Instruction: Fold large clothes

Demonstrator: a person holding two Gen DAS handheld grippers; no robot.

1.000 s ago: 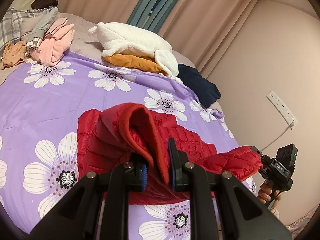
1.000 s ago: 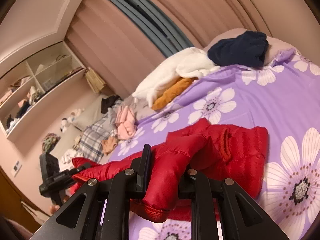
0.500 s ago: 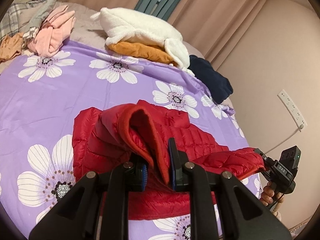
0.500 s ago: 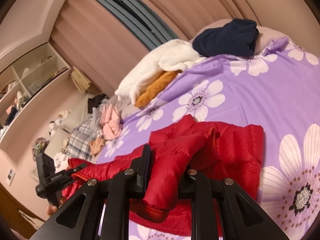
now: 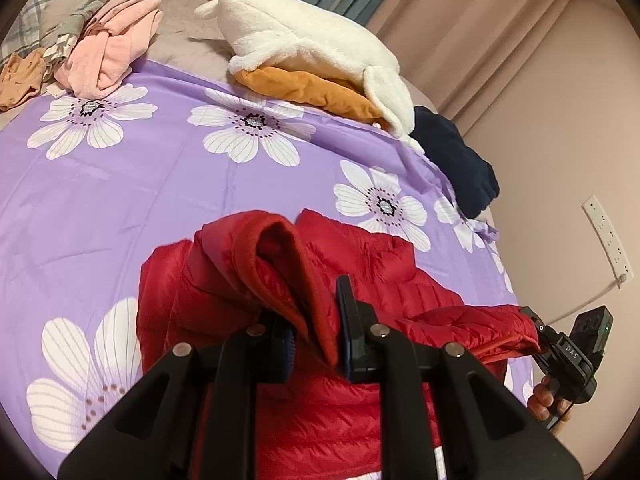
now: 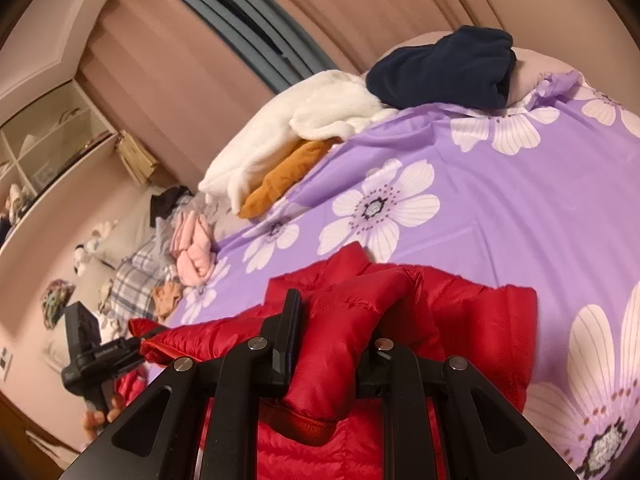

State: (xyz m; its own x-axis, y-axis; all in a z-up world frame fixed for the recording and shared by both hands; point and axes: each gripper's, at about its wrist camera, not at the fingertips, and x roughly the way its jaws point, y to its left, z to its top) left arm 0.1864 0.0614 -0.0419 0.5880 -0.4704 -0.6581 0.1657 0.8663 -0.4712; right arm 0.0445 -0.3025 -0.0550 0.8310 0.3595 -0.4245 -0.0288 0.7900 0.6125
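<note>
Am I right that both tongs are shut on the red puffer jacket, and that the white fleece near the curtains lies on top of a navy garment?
Not quite. Both the left tongs and the right tongs are shut on the red puffer jacket, but the white fleece lies on top of a mustard-orange garment; the navy garment sits beside it, as the left wrist view shows.
</note>
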